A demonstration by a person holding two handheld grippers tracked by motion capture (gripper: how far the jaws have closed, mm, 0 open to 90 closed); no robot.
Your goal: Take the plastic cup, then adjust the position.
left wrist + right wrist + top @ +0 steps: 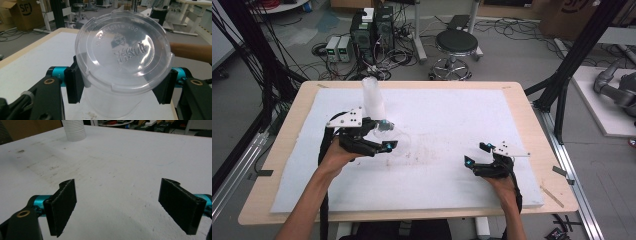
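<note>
Altogether one lidded clear cup (120,75) between left jaws, right jaws wide, empty.

Only the stack of white cups (373,97) near the table's (452,87) far-left edge blocks me; the right half lies open.

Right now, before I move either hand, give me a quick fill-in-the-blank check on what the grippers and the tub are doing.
1. The left gripper is shut on a clear plastic ____.
2. The tub wears a round, see-through ____ on top.
3. The right gripper stands ____ with nothing between its jaws.
4. A white stack of cups stands on the pad behind the ____ gripper.

Missing words: tub; lid; open; left
</note>
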